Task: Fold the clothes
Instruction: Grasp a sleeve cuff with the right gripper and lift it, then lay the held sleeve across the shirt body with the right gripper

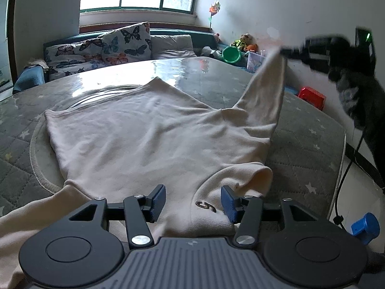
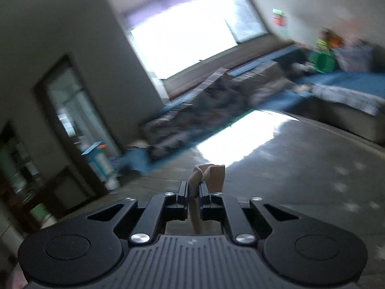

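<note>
A cream sweatshirt lies spread flat on the table, with a small embroidered mark near its close edge. My left gripper hovers low over that close edge. Its blue pads stand apart with fabric lying under and between them, not pinched. My right gripper is raised at the upper right, blurred, and pulls the right sleeve up off the table. In the right wrist view the right gripper is shut on the cream sleeve end, which sticks out past its fingertips.
The table wears a grey quilted cover with stars and is shiny at the far end. A sofa with butterfly cushions stands behind. A green bucket, toys and a red stool sit at the right. A black cable hangs beside the table.
</note>
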